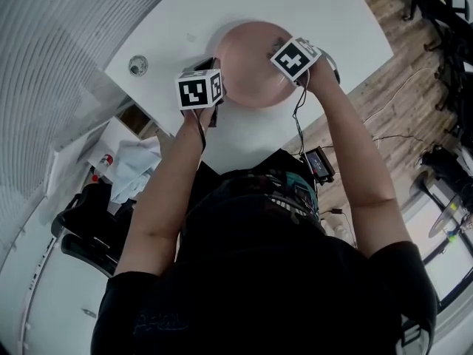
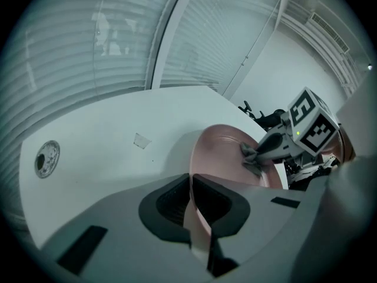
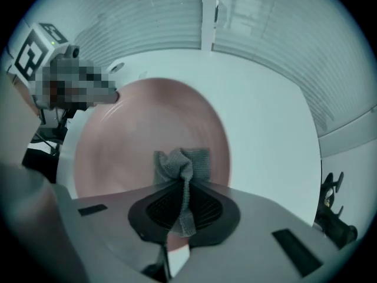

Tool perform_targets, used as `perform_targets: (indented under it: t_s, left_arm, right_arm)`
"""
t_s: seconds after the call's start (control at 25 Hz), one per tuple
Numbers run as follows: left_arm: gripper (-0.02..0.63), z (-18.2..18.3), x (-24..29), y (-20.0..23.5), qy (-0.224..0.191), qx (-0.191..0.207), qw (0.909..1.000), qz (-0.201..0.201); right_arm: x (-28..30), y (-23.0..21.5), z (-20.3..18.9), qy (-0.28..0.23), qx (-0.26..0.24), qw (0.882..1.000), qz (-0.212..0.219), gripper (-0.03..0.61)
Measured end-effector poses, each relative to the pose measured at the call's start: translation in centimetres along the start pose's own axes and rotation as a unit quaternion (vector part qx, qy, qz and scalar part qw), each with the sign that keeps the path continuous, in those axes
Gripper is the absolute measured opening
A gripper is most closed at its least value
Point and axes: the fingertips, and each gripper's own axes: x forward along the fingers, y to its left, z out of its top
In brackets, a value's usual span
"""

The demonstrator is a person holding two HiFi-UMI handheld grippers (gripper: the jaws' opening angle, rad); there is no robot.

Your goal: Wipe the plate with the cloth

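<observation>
A pink plate (image 1: pixel 247 61) lies on the white table (image 1: pixel 177 28). My left gripper (image 2: pixel 191 202) is shut on the plate's near rim (image 2: pixel 197 217), which runs between its dark pads. My right gripper (image 3: pixel 184 196) is shut on a grey cloth (image 3: pixel 184 164), whose bunched end presses on the plate's inner face (image 3: pixel 135 140) near its right side. In the left gripper view the cloth (image 2: pixel 252 157) sits on the plate (image 2: pixel 227 152) under the right gripper's marker cube (image 2: pixel 312 122). From the head view both marker cubes (image 1: pixel 199 89) hide the jaws.
A round metal grommet (image 1: pixel 137 66) is set in the table left of the plate; a small tape mark (image 2: pixel 141 140) lies near it. The table's edge runs close on the right, above a wooden floor (image 1: pixel 384 72) with cables. Boxes and a cloth (image 1: pixel 133 165) lie below left.
</observation>
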Motion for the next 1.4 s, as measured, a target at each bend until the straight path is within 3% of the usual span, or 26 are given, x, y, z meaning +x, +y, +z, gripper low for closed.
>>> perform_targets:
  t_s: [0.2, 0.52, 0.72, 1.08, 1.4]
  left_arm:
    - [0.028, -0.3, 0.2, -0.1, 0.003, -0.002, 1.0000, -0.006]
    - [0.028, -0.3, 0.2, 0.2, 0.000, -0.026, 0.9997, -0.003]
    - [0.026, -0.7, 0.2, 0.2, -0.003, -0.036, 0.9993, -0.003]
    - [0.026, -1.2, 0.1, 0.1, -0.015, -0.045, 0.9989, 0.001]
    - [0.026, -0.9, -0.2, -0.2, -0.016, -0.028, 0.9995, 0.007]
  right_arm:
    - [-0.1, -1.3, 6.8, -0.095, -0.021, 0.995, -0.021, 0.035]
    - [0.2, 6.0, 13.4, -0.168, -0.098, 0.980, 0.044, 0.035]
    - [0.5, 11.3, 12.3, -0.171, -0.131, 0.967, 0.132, 0.035]
    - [0.3, 16.7, 9.0, -0.160, -0.147, 0.957, 0.189, 0.035]
    - [0.0, 18.7, 1.8, -0.068, -0.178, 0.961, 0.202, 0.035]
